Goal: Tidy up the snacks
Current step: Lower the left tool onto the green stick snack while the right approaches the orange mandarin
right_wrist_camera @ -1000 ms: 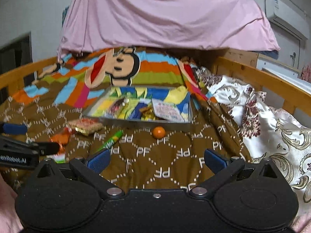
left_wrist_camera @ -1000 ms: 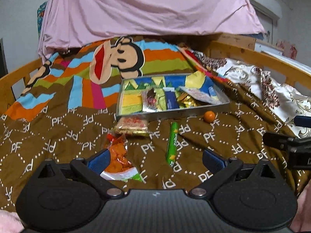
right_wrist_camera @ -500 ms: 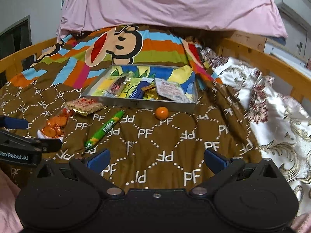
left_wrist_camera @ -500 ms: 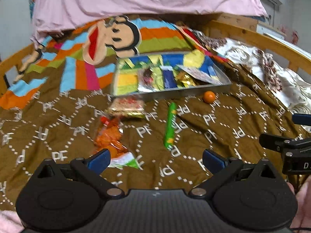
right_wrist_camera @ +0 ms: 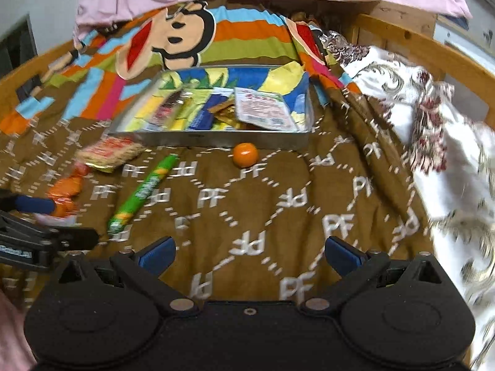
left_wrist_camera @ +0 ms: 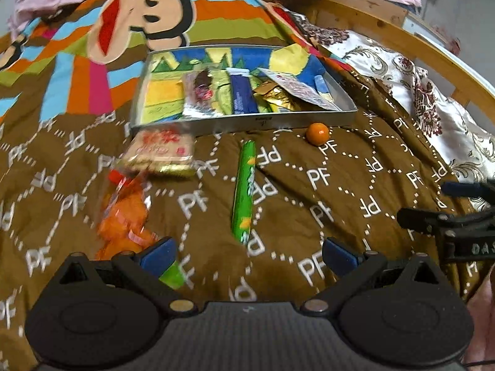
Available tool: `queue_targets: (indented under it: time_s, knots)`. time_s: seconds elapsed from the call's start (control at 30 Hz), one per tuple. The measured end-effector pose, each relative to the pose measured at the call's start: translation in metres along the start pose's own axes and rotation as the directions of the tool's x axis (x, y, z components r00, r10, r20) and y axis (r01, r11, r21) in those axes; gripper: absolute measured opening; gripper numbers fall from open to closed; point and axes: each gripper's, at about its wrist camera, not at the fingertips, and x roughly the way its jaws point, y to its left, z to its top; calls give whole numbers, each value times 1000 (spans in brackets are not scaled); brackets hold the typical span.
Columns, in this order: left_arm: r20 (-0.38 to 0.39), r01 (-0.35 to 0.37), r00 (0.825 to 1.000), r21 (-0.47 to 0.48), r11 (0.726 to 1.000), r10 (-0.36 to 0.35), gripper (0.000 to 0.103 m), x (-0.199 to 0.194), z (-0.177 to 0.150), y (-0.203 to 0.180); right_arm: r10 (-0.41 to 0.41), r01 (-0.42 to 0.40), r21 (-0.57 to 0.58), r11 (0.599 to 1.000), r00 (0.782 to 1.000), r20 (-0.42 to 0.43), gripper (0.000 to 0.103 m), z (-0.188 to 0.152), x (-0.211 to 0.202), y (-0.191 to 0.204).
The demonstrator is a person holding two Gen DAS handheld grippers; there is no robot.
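A: Where are the snacks?
B: Four loose on the brown "PF" quilt (left_wrist_camera: 340, 167): long green tube (left_wrist_camera: 244, 190), small orange ball (left_wrist_camera: 317, 130), flat biscuit packet (left_wrist_camera: 161, 153), clear bag of orange crisps (left_wrist_camera: 126, 213). All just in front of the shallow metal tray (left_wrist_camera: 247, 120), which holds more packets.
A: Tongs?
B: Left gripper (left_wrist_camera: 247, 252) spread wide, empty. Right gripper (right_wrist_camera: 249, 252) the same, empty.

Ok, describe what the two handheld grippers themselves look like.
Both match. The left gripper has a matte black body with two round housings, silver pivot bolts, black linkage arms and blue finger pads. The right gripper is the same build. Seen from the side, each carries white lettering, too blurred to read. No cables or sleeves are clearly visible.
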Motion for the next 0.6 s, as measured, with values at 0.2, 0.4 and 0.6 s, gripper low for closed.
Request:
queue_targets:
  time_s: [0.2,0.4,0.6]
  knots:
    - [18,43,999,69,997,-44,103,33,16,-8,-61,64,-53,997,997,46,102,19,40,-13]
    - [9,65,998,145,987,-67,102,60,25,-13,15,-6,-83,997,994,109,102,40,65,-14]
    - [-8,76,997,108,991,-75,102,70,31,-5,79,-58,-145,988,986,146,102,50,83,-3]
